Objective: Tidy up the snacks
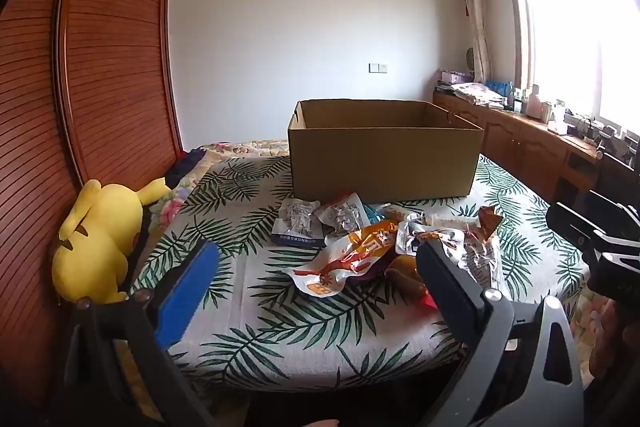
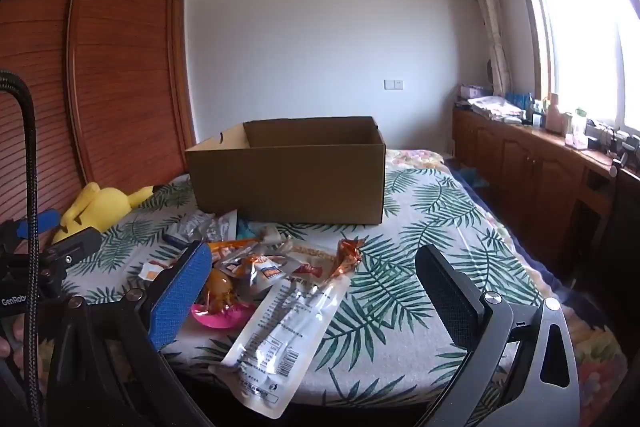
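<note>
A pile of snack packets [image 1: 384,243] lies on the leaf-print bedspread [image 1: 256,311], in front of an open, empty-looking cardboard box [image 1: 384,155]. The pile also shows in the right wrist view [image 2: 256,267], with a long clear packet [image 2: 280,331] nearest and the box [image 2: 288,175] behind. My left gripper [image 1: 316,267] is open and empty, just short of the pile. My right gripper [image 2: 312,279] is open and empty above the near edge of the pile. The right gripper's body shows at the left wrist view's right edge [image 1: 600,247].
A yellow plush toy [image 1: 100,239] lies at the bed's left edge against a brown slatted wardrobe [image 1: 100,67]. A wooden cabinet run with clutter on top [image 1: 532,131] stands under the window on the right. The bed's front edge is just below the grippers.
</note>
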A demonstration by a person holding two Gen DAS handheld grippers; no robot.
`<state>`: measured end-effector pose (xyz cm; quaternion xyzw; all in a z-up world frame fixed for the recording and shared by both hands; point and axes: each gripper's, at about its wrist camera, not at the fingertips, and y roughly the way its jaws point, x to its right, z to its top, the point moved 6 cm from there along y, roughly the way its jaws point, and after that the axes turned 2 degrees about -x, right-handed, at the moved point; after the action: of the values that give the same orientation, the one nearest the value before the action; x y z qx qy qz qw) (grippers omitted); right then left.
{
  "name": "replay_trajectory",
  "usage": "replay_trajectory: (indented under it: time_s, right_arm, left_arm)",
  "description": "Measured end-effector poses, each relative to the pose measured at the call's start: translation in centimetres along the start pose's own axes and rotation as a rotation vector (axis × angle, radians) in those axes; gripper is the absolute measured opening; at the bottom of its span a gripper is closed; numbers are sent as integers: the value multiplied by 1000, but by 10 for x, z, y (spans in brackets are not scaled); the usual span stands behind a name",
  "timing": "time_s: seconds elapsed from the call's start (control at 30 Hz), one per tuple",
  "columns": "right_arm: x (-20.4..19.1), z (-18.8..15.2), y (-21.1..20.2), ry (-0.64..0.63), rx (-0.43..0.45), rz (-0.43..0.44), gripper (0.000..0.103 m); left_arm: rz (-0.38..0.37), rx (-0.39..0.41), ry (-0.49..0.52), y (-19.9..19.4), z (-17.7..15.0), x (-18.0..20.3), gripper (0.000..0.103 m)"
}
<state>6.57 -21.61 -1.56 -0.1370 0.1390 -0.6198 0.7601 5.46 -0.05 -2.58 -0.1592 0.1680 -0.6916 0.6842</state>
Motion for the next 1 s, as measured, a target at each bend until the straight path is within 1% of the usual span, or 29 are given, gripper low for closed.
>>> replay_trajectory:
  time_s: [0.03, 0.17, 0.23, 0.3, 1.0]
  right_arm:
    - [1, -1, 2, 12, -25, 1, 103]
    - [1, -3, 3, 5, -19, -5, 103]
    - [0, -3, 4, 4, -19, -6, 103]
    - [5, -4, 3, 7, -19, -5, 103]
    - [2, -4, 5, 5, -18, -7, 103]
  left_arm:
    - [1, 0, 2, 0, 0, 0, 100]
    - [2, -1, 4, 0, -2, -2, 100]
    - [3, -5, 0, 3, -8, 1, 100]
    - [2, -10, 1, 2, -5, -1, 100]
    - [3, -6, 4, 0, -3, -1, 100]
